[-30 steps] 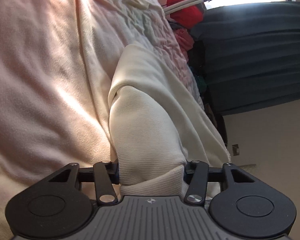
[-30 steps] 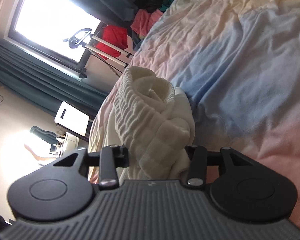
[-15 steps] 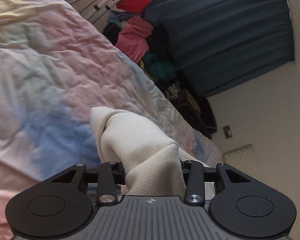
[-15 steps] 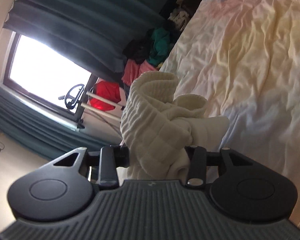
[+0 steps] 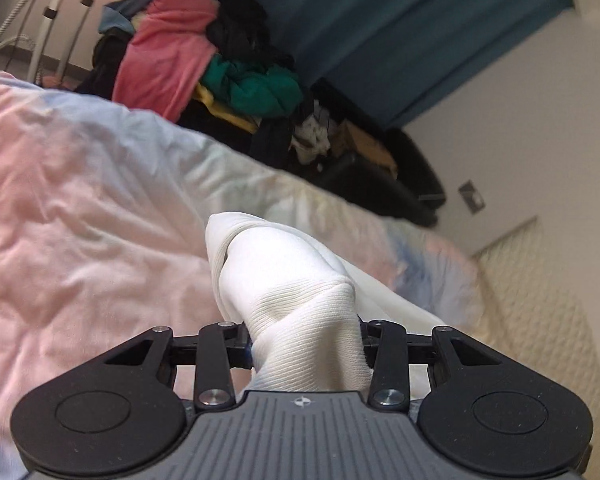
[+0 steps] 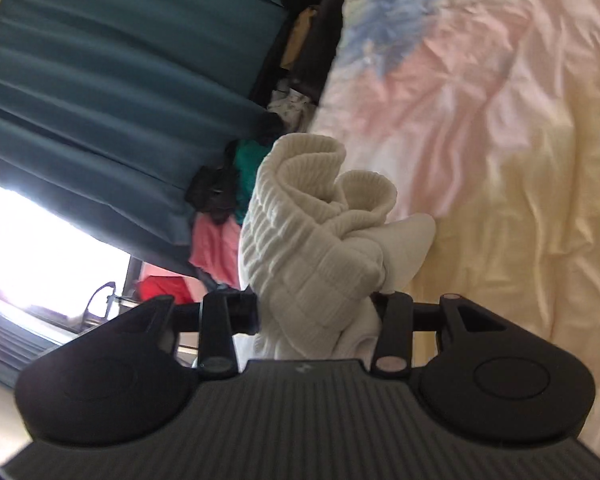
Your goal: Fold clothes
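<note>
A cream-white knit garment [image 5: 300, 292] is held by both grippers above a bed with a pastel pink, blue and yellow cover [image 5: 80, 220]. My left gripper [image 5: 304, 344] is shut on a smooth ribbed part of it; the fabric bunches between the jaws and trails off to the right. My right gripper [image 6: 316, 312] is shut on a thick ribbed hem of the same garment [image 6: 300, 240], which curls up in front of the jaws. The fingertips are hidden by cloth in both views.
A pile of clothes, pink [image 5: 164, 48], green [image 5: 256, 84] and black, lies beside the bed. Dark teal curtains [image 5: 380, 28] hang behind it, with a bright window [image 6: 40, 248]. A white rack [image 5: 60, 12] stands at the far left. The bed cover [image 6: 520, 160] spreads to the right.
Both grippers have swung and lifted with the garment still held. The views have turned from the bed surface toward the clothes pile and curtains.
</note>
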{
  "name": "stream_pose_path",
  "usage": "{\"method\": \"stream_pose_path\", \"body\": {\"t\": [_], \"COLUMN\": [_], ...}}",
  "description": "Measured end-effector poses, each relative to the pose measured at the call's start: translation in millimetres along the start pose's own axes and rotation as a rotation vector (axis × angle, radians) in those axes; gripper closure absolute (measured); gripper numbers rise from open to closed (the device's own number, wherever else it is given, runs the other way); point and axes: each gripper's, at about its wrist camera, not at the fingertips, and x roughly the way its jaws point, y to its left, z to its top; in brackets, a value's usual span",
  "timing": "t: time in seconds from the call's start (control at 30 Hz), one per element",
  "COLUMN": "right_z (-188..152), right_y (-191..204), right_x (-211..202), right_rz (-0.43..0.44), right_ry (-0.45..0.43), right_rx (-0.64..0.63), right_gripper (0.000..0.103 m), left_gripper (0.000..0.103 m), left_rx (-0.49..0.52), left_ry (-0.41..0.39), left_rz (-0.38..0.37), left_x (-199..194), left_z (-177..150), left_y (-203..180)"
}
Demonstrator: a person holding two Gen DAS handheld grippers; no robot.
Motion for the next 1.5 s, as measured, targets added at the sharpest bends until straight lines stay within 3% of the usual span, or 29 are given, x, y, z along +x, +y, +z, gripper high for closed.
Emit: {"method": "stream_pose_path", "body": {"t": [0.17, 0.27, 0.37, 0.5, 0.57, 0.67, 0.77, 1.0, 1.07, 1.1, 1.13, 1.37, 1.5], "right_z": [-42, -75, -95, -89, -83, -79, -84, -100, -105, -108, -111, -151, -180], "right_y": [-61, -96, -112, -98, -83, -52, -20, 46, 62, 72, 81, 109, 106], "right_x": [0, -8, -11, -15, -24, -49, -87, -182, -205, -215, -226, -297, -323], "right_rz": [0.010, 0.004, 0.006, -0.038, -0.113, -0.196, -0.231, -0.141, -0.121, -0.111, -0.100, -0.048, -0.025], "right_ry": [0.067, 0.100, 0.062, 0.080, 0.113, 0.126, 0.039, -0.095, -0.117, -0.128, -0.139, -0.199, -0.219], "right_rx": [-0.018, -0.033, -0.048, -0.048, -0.075, -0.191, -0.342, -0.575, -0.631, -0.660, -0.690, -0.830, -0.839], "right_gripper": [0.058, 0.057, 0.055, 0.049, 0.044, 0.041, 0.040, 0.040, 0.032, 0.021, 0.017, 0.018, 0.018], "left_gripper": [0.061, 0.058, 0.051, 0.046, 0.038, 0.021, 0.013, 0.000, 0.000, 0.000, 0.000, 0.000, 0.000], "left_rx": [0.107, 0.177, 0.257, 0.316, 0.346, 0.400, 0.468, 0.583, 0.592, 0.594, 0.594, 0.630, 0.648], "left_ry": [0.040, 0.067, 0.018, -0.023, -0.043, -0.101, -0.139, -0.239, -0.264, -0.273, -0.278, -0.355, -0.381], "left_rz": [-0.007, 0.037, 0.056, 0.118, 0.173, 0.191, 0.193, 0.179, 0.157, 0.147, 0.145, 0.120, 0.165], "left_x": [17, 15, 12, -9, -27, -64, -103, -206, -235, -249, -263, -347, -386], "left_z": [-40, -75, -97, -101, -100, -102, -107, -139, -148, -153, -157, -199, -231], "left_y": [50, 73, 83, 65, 48, 20, -11, -73, -86, -92, -97, -125, -128]}}
